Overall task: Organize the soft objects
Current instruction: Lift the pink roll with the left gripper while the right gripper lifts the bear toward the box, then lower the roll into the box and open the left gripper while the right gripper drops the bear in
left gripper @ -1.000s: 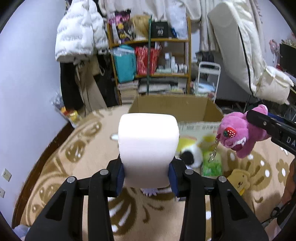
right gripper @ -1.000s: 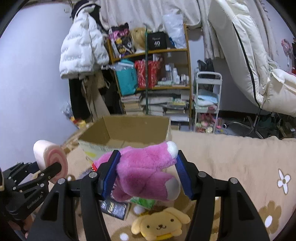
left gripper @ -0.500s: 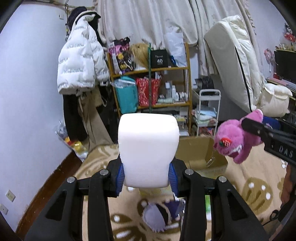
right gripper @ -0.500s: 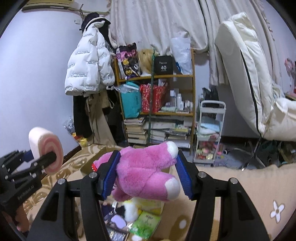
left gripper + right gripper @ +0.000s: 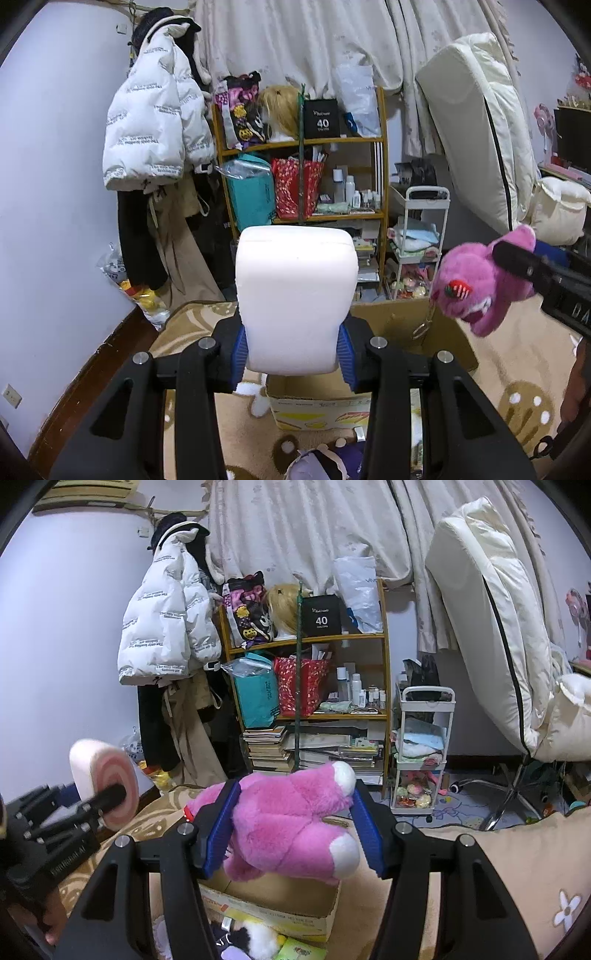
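My left gripper (image 5: 291, 350) is shut on a white roll-shaped plush (image 5: 295, 299), held above the near edge of an open cardboard box (image 5: 447, 347). From the right wrist view the plush (image 5: 103, 779) shows a pink swirl end. My right gripper (image 5: 291, 834) is shut on a pink plush bear (image 5: 291, 819), held above the same box (image 5: 273, 901). The bear (image 5: 476, 288) also shows at the right of the left wrist view, a keyring hanging from it.
Several small plush toys (image 5: 255, 941) lie on the beige patterned rug (image 5: 517, 878) in front of the box. A cluttered wooden shelf (image 5: 306, 177), a white cart (image 5: 424, 753), hanging coats and a leaning mattress stand behind.
Both grippers have lifted and tilted up with their plush toys. The box has dropped lower in both views and the toys on the rug have slid to the bottom edge.
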{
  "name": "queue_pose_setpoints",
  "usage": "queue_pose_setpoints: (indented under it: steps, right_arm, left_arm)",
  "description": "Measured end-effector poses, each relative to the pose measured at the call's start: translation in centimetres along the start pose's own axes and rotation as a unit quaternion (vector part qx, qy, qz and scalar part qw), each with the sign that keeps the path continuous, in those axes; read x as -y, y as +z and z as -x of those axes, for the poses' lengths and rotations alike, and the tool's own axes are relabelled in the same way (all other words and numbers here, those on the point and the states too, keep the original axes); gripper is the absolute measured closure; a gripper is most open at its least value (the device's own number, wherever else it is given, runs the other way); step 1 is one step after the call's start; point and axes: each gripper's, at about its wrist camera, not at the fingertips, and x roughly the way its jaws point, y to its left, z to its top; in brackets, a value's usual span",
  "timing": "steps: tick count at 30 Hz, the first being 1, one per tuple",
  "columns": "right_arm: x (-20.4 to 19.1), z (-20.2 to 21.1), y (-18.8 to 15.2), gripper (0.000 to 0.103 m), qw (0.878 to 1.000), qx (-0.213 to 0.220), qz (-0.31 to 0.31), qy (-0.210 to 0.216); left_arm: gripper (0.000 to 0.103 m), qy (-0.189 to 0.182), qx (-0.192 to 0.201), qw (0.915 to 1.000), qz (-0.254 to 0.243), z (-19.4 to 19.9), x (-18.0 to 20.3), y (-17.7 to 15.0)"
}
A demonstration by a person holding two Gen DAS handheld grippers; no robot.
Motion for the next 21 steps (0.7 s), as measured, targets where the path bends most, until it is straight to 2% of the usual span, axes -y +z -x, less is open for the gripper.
queue_pose_setpoints:
  steps: [6,14,21]
  right_arm:
    - [0.7,-2.3,-1.5,0.040,0.999,-0.016,-0.031,0.012]
    - [0.8,-5.0,-3.9,0.040,0.998,-0.048,-0.020,0.019]
    - [1.1,-6.4,-4.9,0.039,0.998,-0.059,-0.017,0.028]
  left_arm:
    - [0.064,-0.012,-0.018,0.9998,0.005,-2.6,0.1,-1.4]
    - [0.063,-0.029,-0.039,0.9988,0.001,-5.2,0.9,-3.0]
    - [0.063,-0.048,-0.065,0.9968,-0.005,-7.3,1.9,-4.3]
